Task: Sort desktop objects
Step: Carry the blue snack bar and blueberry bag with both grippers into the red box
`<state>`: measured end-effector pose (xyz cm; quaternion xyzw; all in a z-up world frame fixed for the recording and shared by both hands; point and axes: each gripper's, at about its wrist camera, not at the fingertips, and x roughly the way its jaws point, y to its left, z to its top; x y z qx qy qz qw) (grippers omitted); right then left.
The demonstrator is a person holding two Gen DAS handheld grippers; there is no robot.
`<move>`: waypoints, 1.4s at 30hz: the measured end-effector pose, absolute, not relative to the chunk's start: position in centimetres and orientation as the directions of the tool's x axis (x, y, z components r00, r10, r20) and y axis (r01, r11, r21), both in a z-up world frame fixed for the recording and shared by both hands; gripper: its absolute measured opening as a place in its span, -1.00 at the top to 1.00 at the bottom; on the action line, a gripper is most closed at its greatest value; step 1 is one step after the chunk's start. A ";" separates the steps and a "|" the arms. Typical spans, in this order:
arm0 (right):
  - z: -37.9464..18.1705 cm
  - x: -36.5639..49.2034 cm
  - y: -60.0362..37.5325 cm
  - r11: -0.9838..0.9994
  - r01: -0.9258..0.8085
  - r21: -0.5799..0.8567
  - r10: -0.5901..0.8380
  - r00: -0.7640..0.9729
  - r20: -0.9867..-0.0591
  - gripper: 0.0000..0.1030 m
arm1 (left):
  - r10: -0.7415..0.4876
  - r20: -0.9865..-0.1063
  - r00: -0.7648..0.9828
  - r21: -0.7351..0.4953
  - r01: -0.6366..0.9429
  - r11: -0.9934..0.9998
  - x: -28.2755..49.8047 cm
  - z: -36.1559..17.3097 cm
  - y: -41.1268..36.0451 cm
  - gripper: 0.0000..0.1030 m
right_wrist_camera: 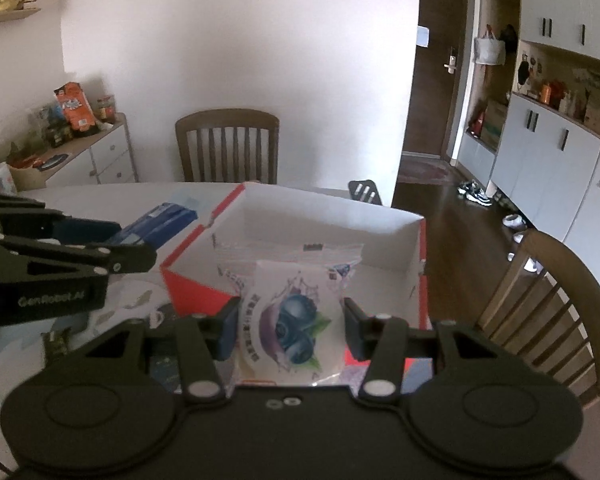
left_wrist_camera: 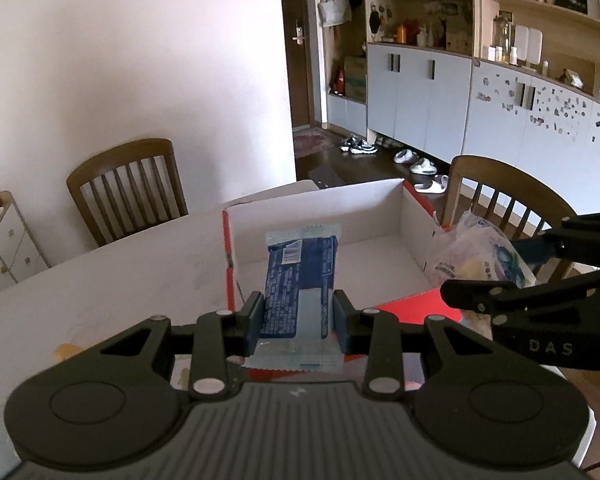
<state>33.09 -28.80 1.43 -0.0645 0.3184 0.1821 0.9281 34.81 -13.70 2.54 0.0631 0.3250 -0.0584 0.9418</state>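
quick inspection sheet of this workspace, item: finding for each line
surface: white table, some faint stains
job's things: open white box with red sides, looks empty inside; blue snack packet; clear bag with blueberry print
clutter: small wrappers on the table by the left gripper
grippers: left gripper shut on the blue snack packet; right gripper shut on the clear bag with blueberry print; both held near the box
cables: nothing seen
surroundings: two wooden chairs, sideboard with groceries, wall cabinets, dark door, shoes on floor
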 end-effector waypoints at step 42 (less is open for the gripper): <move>-5.7 48.7 -28.0 0.933 -0.358 0.039 0.249 0.564 -0.787 0.03 | -0.011 -0.810 0.586 0.113 0.174 0.978 52.2 -6.1 -13.7 0.33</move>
